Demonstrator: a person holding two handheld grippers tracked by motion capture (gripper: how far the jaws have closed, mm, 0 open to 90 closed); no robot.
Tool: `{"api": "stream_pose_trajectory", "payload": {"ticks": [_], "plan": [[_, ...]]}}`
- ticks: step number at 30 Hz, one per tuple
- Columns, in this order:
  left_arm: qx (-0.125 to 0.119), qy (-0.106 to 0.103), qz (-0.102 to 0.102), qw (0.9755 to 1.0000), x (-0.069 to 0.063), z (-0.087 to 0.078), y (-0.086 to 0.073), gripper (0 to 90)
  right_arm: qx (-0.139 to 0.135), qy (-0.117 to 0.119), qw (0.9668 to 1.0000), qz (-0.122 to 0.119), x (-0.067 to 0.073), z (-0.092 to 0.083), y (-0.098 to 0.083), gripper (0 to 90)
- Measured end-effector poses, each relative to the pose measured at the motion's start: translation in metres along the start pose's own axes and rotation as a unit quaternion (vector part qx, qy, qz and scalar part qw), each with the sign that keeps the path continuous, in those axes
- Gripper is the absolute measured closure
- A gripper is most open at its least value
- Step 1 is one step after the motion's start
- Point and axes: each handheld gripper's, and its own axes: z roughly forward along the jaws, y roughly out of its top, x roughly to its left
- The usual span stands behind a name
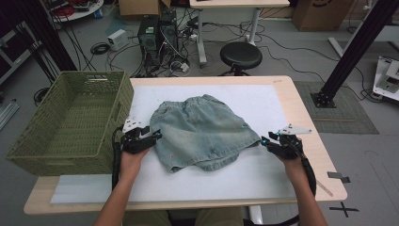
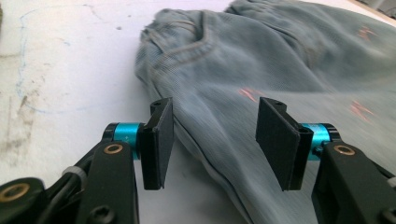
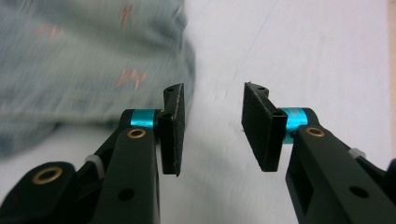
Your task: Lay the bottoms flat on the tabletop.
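Lying spread in the middle of the white-covered surface (image 1: 263, 101) is a pair of pale blue denim shorts (image 1: 202, 132), waistband toward the far edge, hems toward the person. Small pinkish marks dot the fabric.

To the left of the shorts, a green woven plastic basket (image 1: 28, 141) overhangs the surface's left edge. Its inside walls and what shows of its floor are bare.

A person's forearms reach in from the near edge, one on each side of the shorts. The left gripper (image 1: 153, 137) sits just beside the shorts' left edge, level with the surface and pointing toward the fabric. In the left gripper view its jaws stand apart, with the left side seam of the shorts (image 2: 261, 79) running between them; the pads do not press on it. The right gripper (image 1: 264, 141) sits just beside the shorts' right corner, pointing inward. In the right gripper view its jaws are also parted, with bare white surface between them and the denim (image 3: 88, 65) off to the left of the left-hand pad. Neither gripper holds anything.
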Motion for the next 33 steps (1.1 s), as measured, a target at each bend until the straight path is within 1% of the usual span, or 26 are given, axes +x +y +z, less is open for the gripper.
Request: {"api": "stream_pose_trajectory", "payload": {"ticks": [1, 2, 3, 4, 5, 6, 7, 8, 9, 11, 12, 13, 14, 15, 16, 18, 21, 22, 23, 26, 28, 31, 33], "plan": [[-0.002, -0.003, 0.002, 1.0, -0.002, -0.004, -0.002, 46.6, 0.005, 0.007, 1.0, -0.003, 0.001, -0.002, -0.003, 61.3], [-0.008, -0.01, 0.003, 0.9999, -0.006, -0.012, -0.007, 46.5, 0.011, 0.012, 0.9999, -0.004, 0.004, -0.002, -0.005, 61.3], [-0.009, -0.014, 0.002, 0.9999, -0.009, -0.015, -0.009, 46.4, 0.015, 0.014, 0.9998, -0.007, 0.006, -0.003, -0.006, 61.3], [-0.009, -0.014, 0.002, 0.9999, -0.009, -0.015, -0.009, 45.9, 0.018, 0.017, 0.9997, -0.008, 0.008, -0.002, -0.007, 61.3], [-0.011, -0.023, 0.005, 0.9997, -0.014, -0.02, -0.013, 45.2, 0.022, 0.021, 0.9995, -0.005, 0.01, -0.001, -0.008, 61.3], [-0.013, -0.026, 0.008, 0.9995, -0.016, -0.023, -0.015, 44.7, 0.028, 0.022, 0.9994, -0.001, 0.012, 0.001, -0.009, 61.0], [-0.012, -0.028, 0.011, 0.9995, -0.019, -0.026, -0.016, 44.6, 0.034, 0.023, 0.9991, -0.002, 0.013, 0.004, -0.008, 60.0], [-0.012, -0.028, 0.011, 0.9995, -0.019, -0.026, -0.016, 44.6, 0.034, 0.023, 0.9991, -0.002, 0.013, 0.004, -0.008, 60.0], [-0.015, -0.033, 0.007, 0.9993, -0.024, -0.031, -0.019, 44.2, 0.042, 0.029, 0.9987, 0.007, 0.014, 0.012, -0.005, 59.9], [-0.013, -0.036, 0.007, 0.9992, -0.026, -0.033, -0.02, 44.0, 0.054, 0.031, 0.998, 0.005, 0.018, 0.021, -0.001, 61.1], [-0.01, -0.041, 0.008, 0.9991, -0.029, -0.037, -0.023, 44.0, 0.064, 0.026, 0.9976, 0.0, 0.021, 0.024, 0.001, 62.7], [-0.01, -0.041, 0.008, 0.9991, -0.029, -0.037, -0.023, 44.0, 0.064, 0.021, 0.9978, 0.0, 0.022, 0.025, 0.004, 72.0], [-0.006, -0.043, 0.006, 0.999, -0.032, -0.041, -0.025, 43.8, 0.065, 0.021, 0.9976, 0.002, 0.023, 0.025, 0.005, 82.7], [-0.003, -0.046, 0.005, 0.9989, -0.034, -0.043, -0.027, 43.7, 0.068, 0.007, 0.9976, -0.01, 0.025, 0.024, 0.006, 84.8], [0.0, -0.045, 0.005, 0.999, -0.035, -0.045, -0.028, 43.7, 0.07, 0.006, 0.9974, -0.018, 0.027, 0.022, 0.006, 85.2], [0.006, -0.046, 0.007, 0.9989, -0.038, -0.047, -0.031, 43.4, 0.074, 0.0, 0.9969, -0.025, 0.029, 0.016, 0.003, 85.4], [0.018, -0.048, 0.012, 0.9986, -0.043, -0.049, -0.036, 43.1, 0.074, -0.011, 0.9966, -0.036, 0.029, -0.002, -0.003, 85.7], [0.024, -0.049, 0.015, 0.9984, -0.044, -0.049, -0.038, 43.1, 0.071, -0.011, 0.9966, -0.041, 0.027, -0.009, -0.006, 85.8], [0.029, -0.051, 0.017, 0.9981, -0.046, -0.049, -0.039, 43.0, 0.07, -0.015, 0.9967, -0.039, 0.027, -0.015, -0.008, 85.9], [0.04, -0.057, 0.013, 0.9974, -0.048, -0.05, -0.042, 42.8, 0.075, -0.027, 0.9955, -0.051, 0.029, -0.032, -0.013, 85.9], [0.046, -0.061, 0.013, 0.997, -0.05, -0.051, -0.044, 42.8, 0.09, -0.036, 0.9933, -0.063, 0.032, -0.04, -0.016, 85.9], [0.053, -0.071, 0.013, 0.996, -0.051, -0.051, -0.045, 42.4, 0.118, -0.056, 0.987, -0.093, 0.037, -0.047, -0.022, 85.8], [0.057, -0.081, 0.011, 0.995, -0.051, -0.05, -0.046, 42.0, 0.132, -0.065, 0.9836, -0.104, 0.039, -0.047, -0.025, 85.8]]}}
